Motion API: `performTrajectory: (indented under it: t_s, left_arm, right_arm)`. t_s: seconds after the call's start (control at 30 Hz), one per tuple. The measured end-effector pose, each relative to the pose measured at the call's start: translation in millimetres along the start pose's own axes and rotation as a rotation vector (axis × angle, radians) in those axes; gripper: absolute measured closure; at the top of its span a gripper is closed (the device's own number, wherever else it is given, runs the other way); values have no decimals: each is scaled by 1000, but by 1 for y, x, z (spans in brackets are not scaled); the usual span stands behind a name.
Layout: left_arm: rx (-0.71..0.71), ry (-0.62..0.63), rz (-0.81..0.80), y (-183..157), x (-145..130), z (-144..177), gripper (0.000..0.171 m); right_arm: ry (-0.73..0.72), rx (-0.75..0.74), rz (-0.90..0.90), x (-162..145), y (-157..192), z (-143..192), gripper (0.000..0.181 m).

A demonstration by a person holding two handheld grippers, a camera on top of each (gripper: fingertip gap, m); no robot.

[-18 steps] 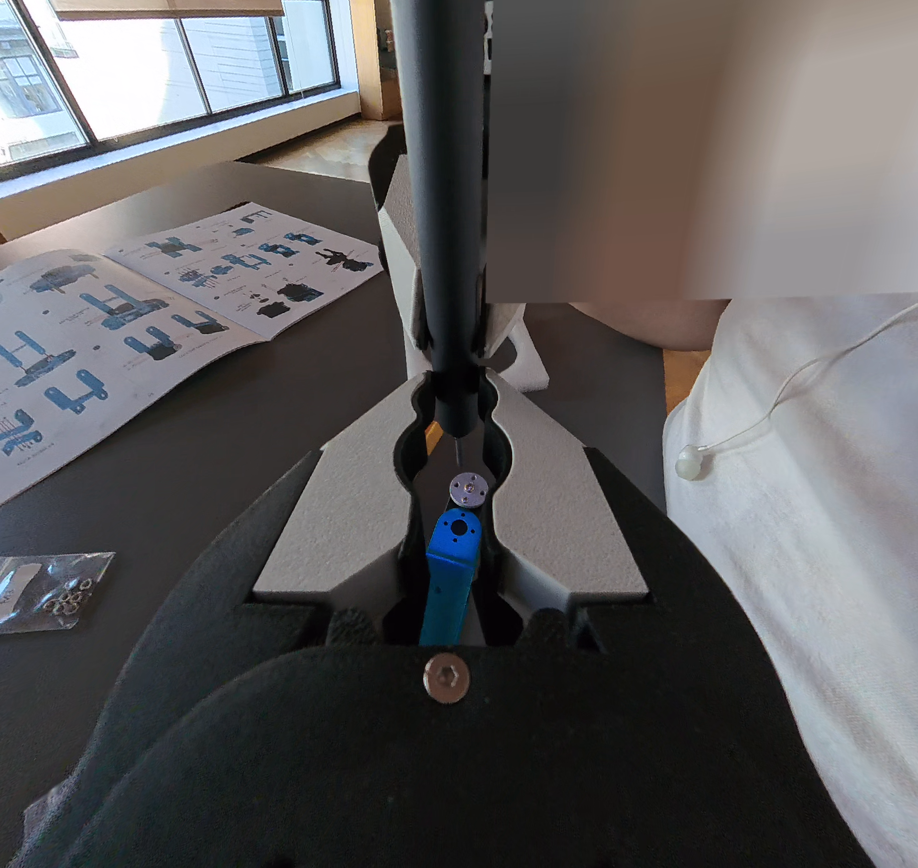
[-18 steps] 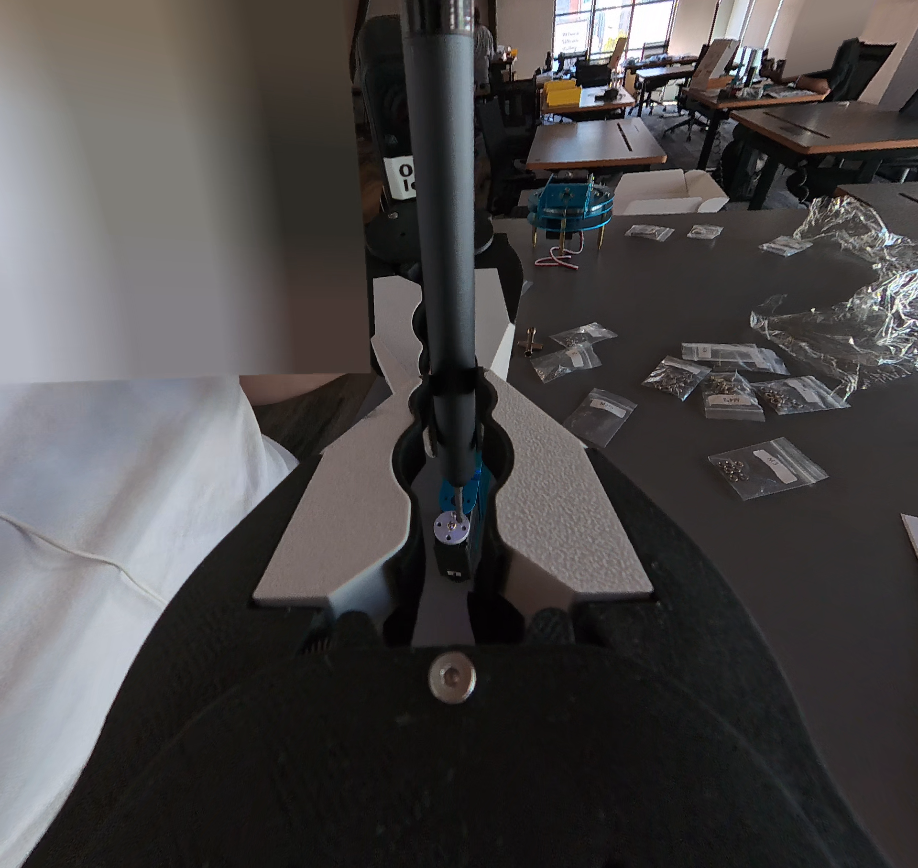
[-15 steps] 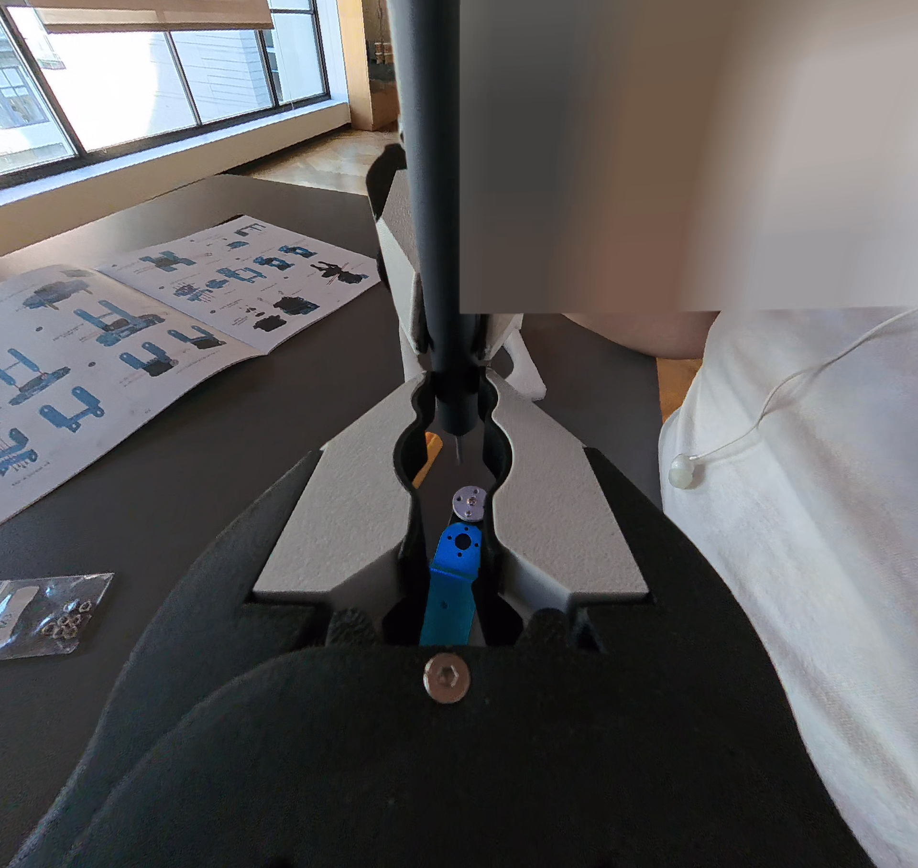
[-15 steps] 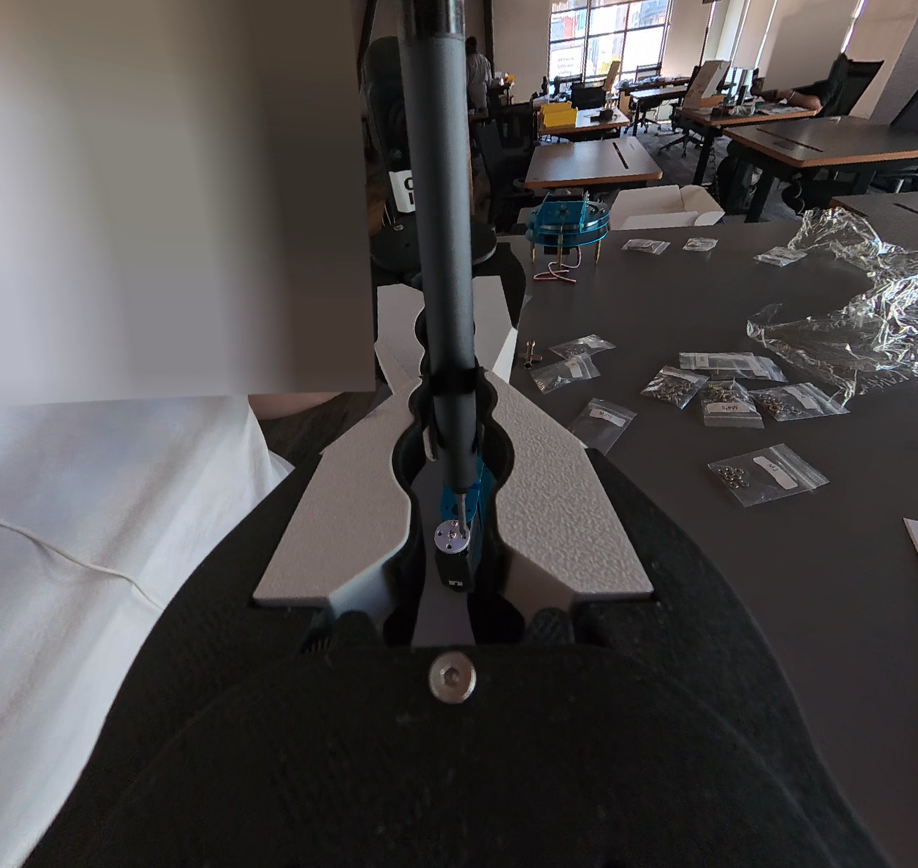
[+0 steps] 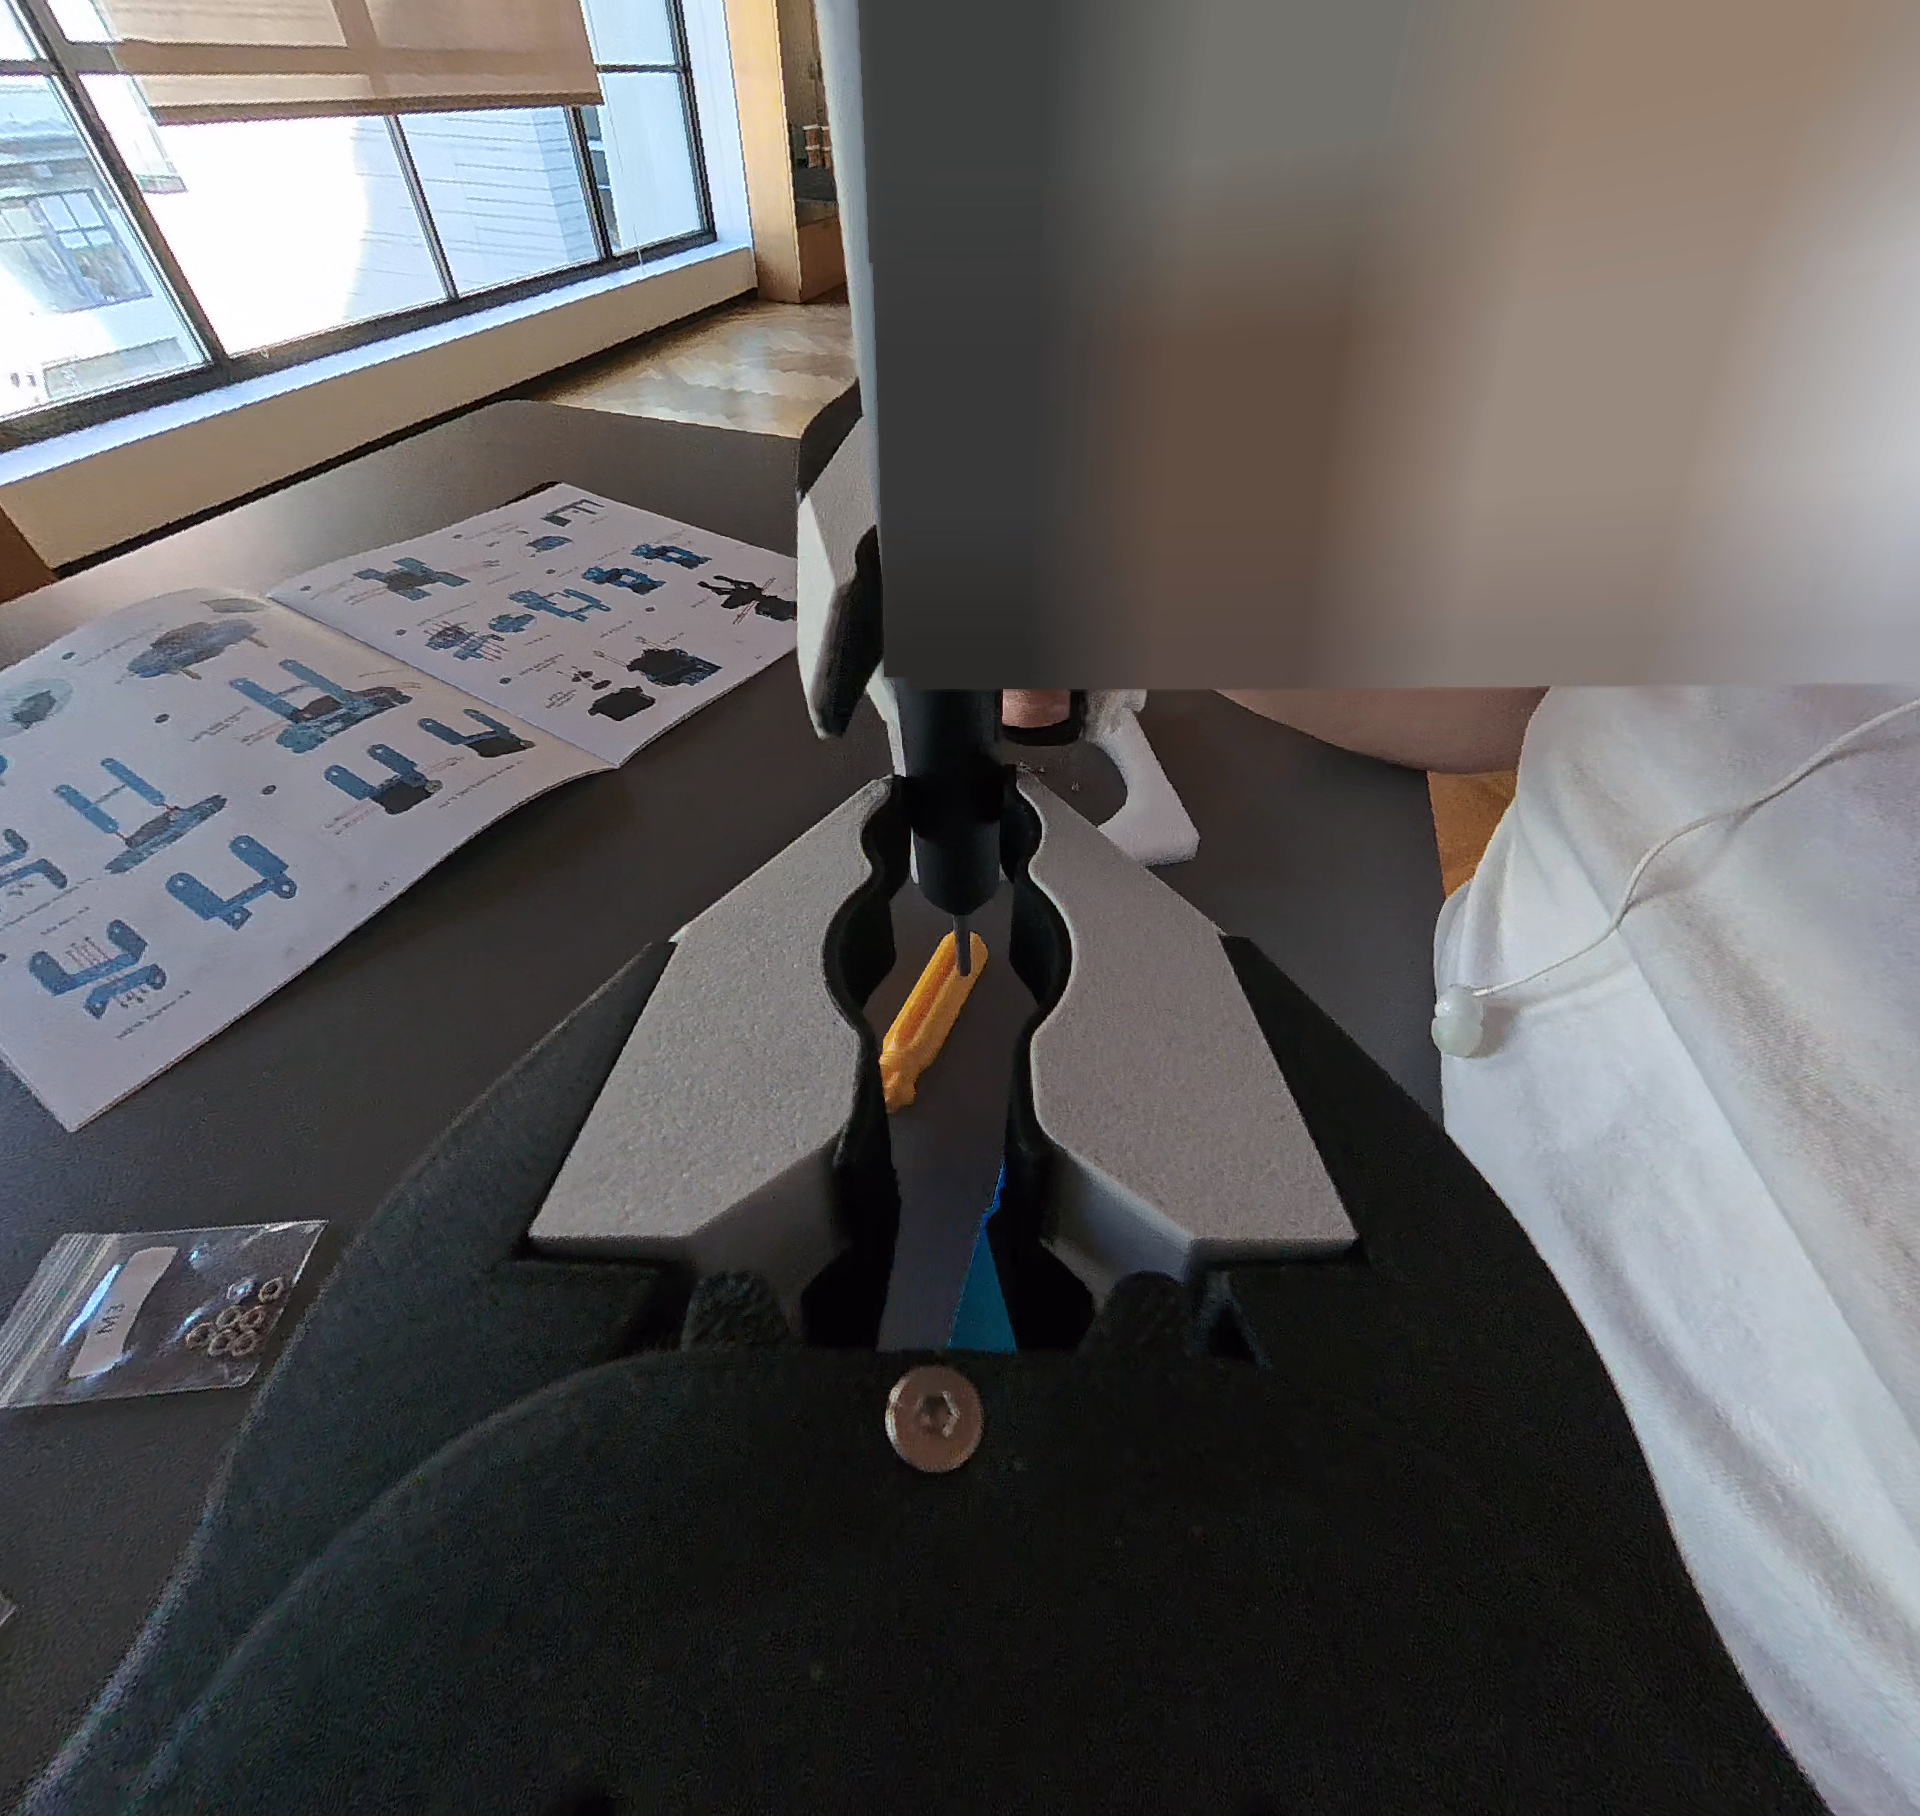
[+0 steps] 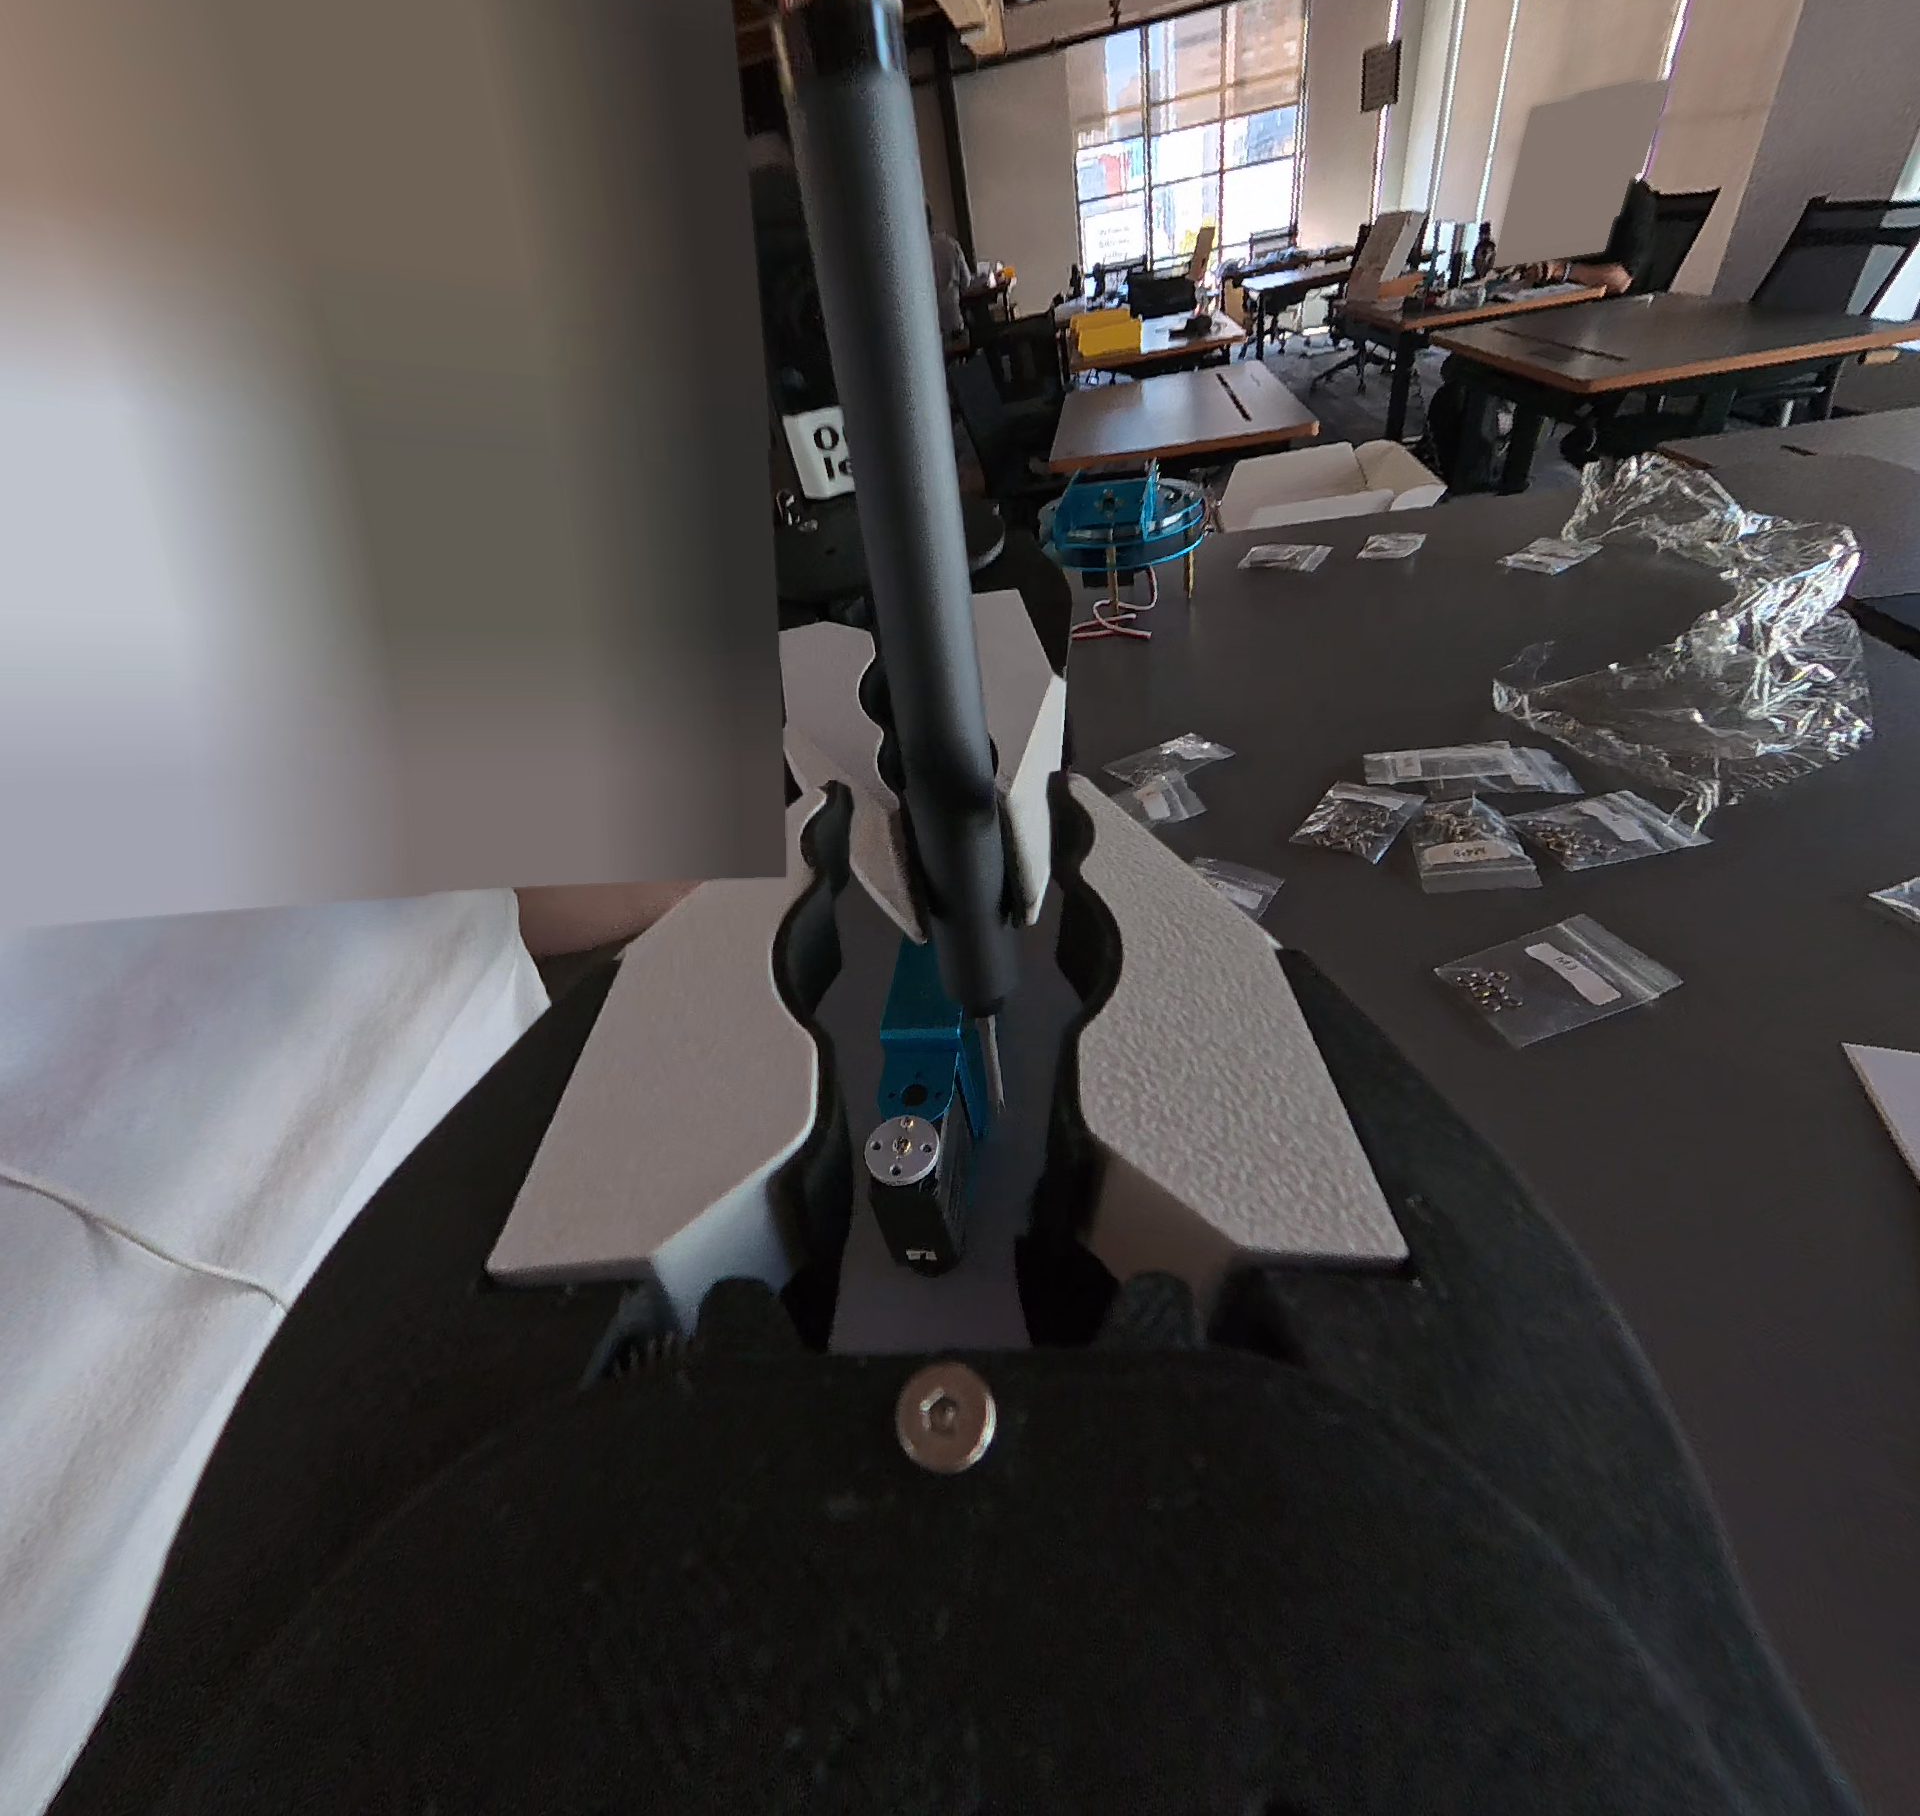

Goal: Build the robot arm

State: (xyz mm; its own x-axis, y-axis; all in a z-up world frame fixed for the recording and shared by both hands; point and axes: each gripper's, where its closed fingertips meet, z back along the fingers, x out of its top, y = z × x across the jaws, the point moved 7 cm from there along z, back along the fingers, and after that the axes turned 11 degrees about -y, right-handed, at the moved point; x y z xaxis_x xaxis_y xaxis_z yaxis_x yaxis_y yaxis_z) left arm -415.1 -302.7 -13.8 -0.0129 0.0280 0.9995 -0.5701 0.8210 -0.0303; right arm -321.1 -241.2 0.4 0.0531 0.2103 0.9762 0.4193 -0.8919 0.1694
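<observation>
Lifted off the servo (image 6: 920, 1070), the screwdriver (image 6: 935, 727) stays pinched in the left gripper (image 5: 954, 810). Right gripper (image 6: 945, 805) has spread, flanking the servo above the worktop (image 6: 1351, 1091); contact unclear.

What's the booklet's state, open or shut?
Open. The booklet lies spread flat on the table, two illustrated pages showing either side of the fold.
</observation>
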Motion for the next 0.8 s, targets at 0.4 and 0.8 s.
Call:
performTrajectory:
  t_s: [0.4, 0.8]
  left_arm:
    - [156, -84, 47, 21, 10, 55, 156]
    - [199, -134, 58, 37, 18, 78, 156]
  right_arm:
    - [253, -1, 53, -58, 18, 19, 139]
    - [333, -2, 74, -84, 13, 8, 151]
